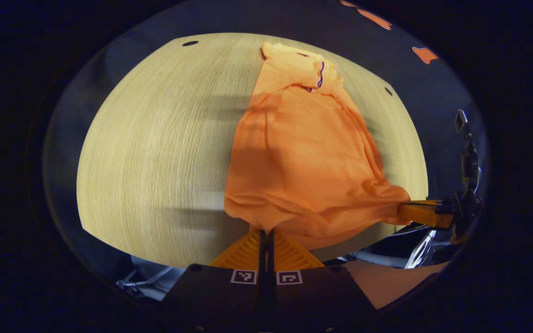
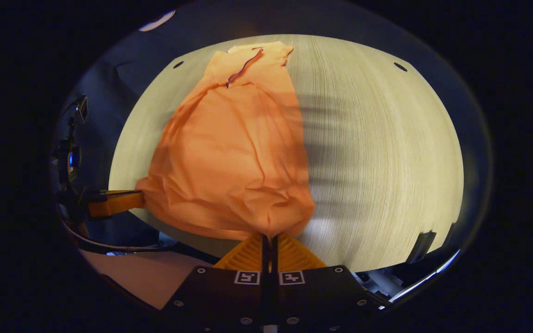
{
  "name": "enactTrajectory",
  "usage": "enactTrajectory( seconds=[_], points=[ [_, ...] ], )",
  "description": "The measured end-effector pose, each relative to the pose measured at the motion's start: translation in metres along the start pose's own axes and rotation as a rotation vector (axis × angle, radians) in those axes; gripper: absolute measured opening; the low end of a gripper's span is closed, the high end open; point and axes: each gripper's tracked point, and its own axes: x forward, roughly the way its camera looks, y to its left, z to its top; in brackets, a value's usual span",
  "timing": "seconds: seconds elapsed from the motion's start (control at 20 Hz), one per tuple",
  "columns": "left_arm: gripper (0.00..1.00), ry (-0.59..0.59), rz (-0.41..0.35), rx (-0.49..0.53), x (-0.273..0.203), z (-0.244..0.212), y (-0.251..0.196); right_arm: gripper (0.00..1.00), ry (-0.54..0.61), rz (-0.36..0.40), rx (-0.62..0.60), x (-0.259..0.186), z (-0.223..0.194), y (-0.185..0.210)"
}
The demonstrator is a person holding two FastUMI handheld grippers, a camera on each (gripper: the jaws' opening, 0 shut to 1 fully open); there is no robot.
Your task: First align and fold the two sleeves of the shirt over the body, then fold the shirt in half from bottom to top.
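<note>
Left gripper view: the left claw (image 1: 266, 233) pinches the shirt (image 1: 303, 152) hem's corner; its long axis runs ahead across the surface (image 1: 155, 148) toward the collar (image 1: 315, 74).

Right gripper view: the right claw (image 2: 269, 237) likewise clamps the other hem corner.

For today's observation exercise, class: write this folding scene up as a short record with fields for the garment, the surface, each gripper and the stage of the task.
garment: orange shirt, lying lengthwise on the table, collar at the far end
surface: pale wood-grain table
left gripper: shut on the shirt's near hem
right gripper: shut on the near hem at the other corner
sleeves: none spread out at the sides; body looks narrowed
stage: bottom-to-top fold not yet done; hem lifted at the near edge
</note>
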Motion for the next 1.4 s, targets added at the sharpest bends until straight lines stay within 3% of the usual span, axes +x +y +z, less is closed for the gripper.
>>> enactTrajectory(
  seconds=[0.1,0.5,0.65,1.4],
  points=[
    [0.01,-0.048,0.001,0.013,-0.005,0.023,0.0,0.01,-0.042,-0.033,-0.04,-0.002,0.021,-0.011],
    [0.01,-0.185,-0.022,-0.004,-0.025,0.111,0.003,0.0,-0.22,-0.043,-0.035,-0.029,0.125,-0.016],
    [0.01,-0.217,-0.075,-0.043,-0.031,0.151,-0.002,0.01,-0.268,-0.062,-0.051,-0.034,0.161,-0.019],
    [0.01,-0.387,-0.047,0.074,-0.018,0.345,0.009,0.01,-0.405,-0.067,0.027,-0.028,0.31,-0.028]
  ],
)
